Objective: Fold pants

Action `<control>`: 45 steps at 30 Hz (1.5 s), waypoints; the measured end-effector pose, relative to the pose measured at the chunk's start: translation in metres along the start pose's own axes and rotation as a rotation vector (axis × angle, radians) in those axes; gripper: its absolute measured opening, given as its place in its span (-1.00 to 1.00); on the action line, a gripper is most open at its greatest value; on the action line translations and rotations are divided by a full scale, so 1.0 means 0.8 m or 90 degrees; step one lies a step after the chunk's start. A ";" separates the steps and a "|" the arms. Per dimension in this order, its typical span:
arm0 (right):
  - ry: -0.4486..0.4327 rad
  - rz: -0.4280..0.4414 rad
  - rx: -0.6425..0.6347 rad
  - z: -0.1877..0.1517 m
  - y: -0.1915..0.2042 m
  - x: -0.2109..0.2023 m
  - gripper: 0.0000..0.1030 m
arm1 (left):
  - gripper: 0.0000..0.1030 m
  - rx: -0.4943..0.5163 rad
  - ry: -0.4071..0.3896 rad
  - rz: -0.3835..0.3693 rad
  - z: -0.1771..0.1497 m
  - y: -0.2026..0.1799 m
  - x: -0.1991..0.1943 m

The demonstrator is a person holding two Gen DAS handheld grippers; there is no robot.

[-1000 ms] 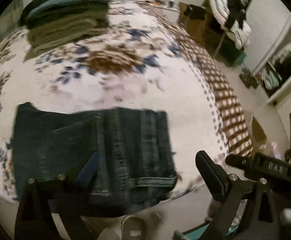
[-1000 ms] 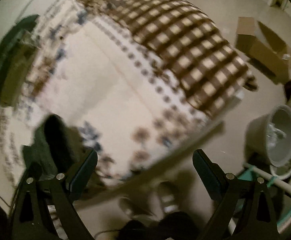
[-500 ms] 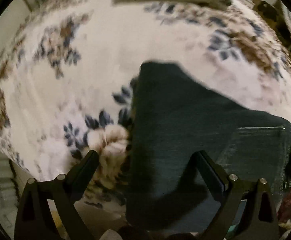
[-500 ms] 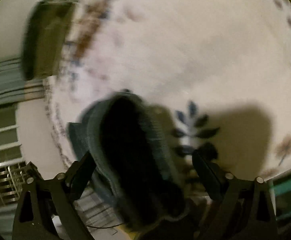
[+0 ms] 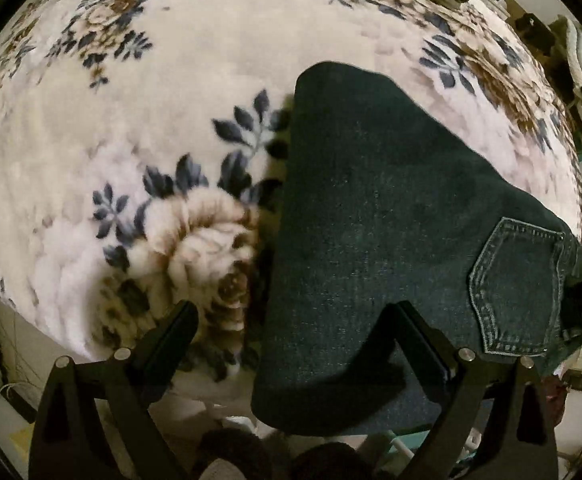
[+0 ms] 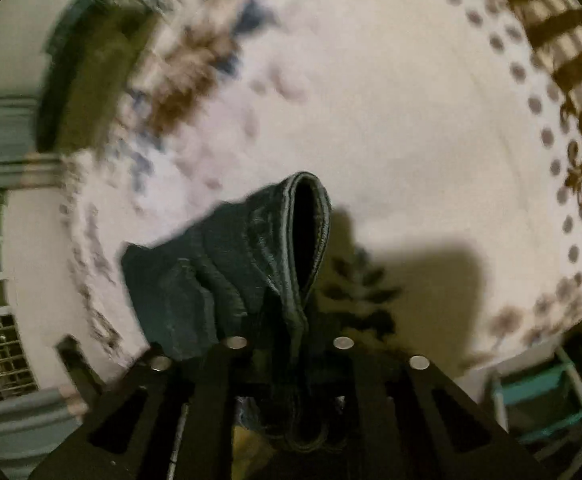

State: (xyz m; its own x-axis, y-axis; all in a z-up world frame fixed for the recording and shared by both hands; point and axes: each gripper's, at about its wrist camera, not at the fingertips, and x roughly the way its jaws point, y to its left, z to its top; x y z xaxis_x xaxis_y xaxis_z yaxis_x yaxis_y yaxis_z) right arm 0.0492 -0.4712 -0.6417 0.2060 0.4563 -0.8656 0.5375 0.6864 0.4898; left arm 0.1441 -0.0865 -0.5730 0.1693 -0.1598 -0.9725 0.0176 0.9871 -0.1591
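The right gripper (image 6: 291, 344) has just been closing, and its jaws now pinch a bunched fold of the dark denim jeans (image 6: 227, 272) between them; a hemmed, tube-like edge of the cloth rises above the jaws with a dark opening facing the camera. The left gripper (image 5: 291, 320) has its jaws spread wide with no pad pressing on anything: the left finger (image 5: 171, 332) hangs over the brown rose printed on the floral blanket (image 5: 195, 56), and the right finger (image 5: 415, 328) hangs over the denim, so the jeans' left edge runs up between the two.

The jeans (image 5: 371, 220) lie folded on the blanket at its near edge, hanging a little over that edge at the bottom of the left view. A back pocket (image 5: 519, 288) with pale stitching faces up at the jeans' right end, and the far left corner of the denim lies beside a spray of dark blue leaves. In the right view the blanket's brown-and-cream checked border (image 6: 571, 60) runs along the far right. A blurred stack of folded greenish clothes (image 6: 91, 52) sits at the blanket's far left, well apart from the jeans. The right view is motion-blurred.
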 end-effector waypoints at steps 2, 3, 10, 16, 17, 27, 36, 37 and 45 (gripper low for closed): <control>-0.016 0.014 0.010 -0.007 -0.002 -0.013 -0.20 | 0.91 0.000 0.001 -0.001 -0.001 -0.001 -0.001; -0.027 0.017 0.014 -0.014 -0.002 -0.024 -0.20 | 0.91 0.002 -0.001 -0.001 -0.003 -0.003 -0.003; -0.022 -0.026 0.048 -0.064 -0.019 -0.021 -0.72 | 0.91 0.017 0.004 0.001 0.003 -0.007 0.000; -0.087 -0.002 0.066 -0.088 0.006 -0.083 -0.76 | 0.91 0.039 0.010 -0.003 -0.016 -0.020 -0.001; -0.091 0.001 0.065 -0.090 0.005 -0.090 -0.76 | 0.91 0.045 0.014 -0.005 -0.019 -0.022 -0.002; -0.009 -0.048 0.107 -0.092 -0.061 -0.027 -0.01 | 0.91 0.045 0.030 -0.011 -0.031 -0.008 0.000; -0.015 0.244 0.241 -0.125 -0.100 0.019 0.66 | 0.91 0.023 0.034 -0.015 -0.019 -0.007 0.008; -0.014 0.246 0.242 -0.124 -0.097 0.028 0.66 | 0.91 0.024 0.034 -0.014 -0.020 -0.008 0.010; -0.116 0.117 0.163 -0.121 -0.031 0.000 -0.48 | 0.91 0.018 0.039 -0.024 -0.030 -0.005 0.027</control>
State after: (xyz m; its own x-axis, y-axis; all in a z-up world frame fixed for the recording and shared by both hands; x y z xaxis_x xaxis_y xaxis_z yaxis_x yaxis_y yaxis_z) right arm -0.0433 -0.4334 -0.6441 0.4482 0.4351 -0.7809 0.6602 0.4279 0.6173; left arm 0.1244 -0.0942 -0.5976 0.1074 -0.1965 -0.9746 0.0504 0.9801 -0.1921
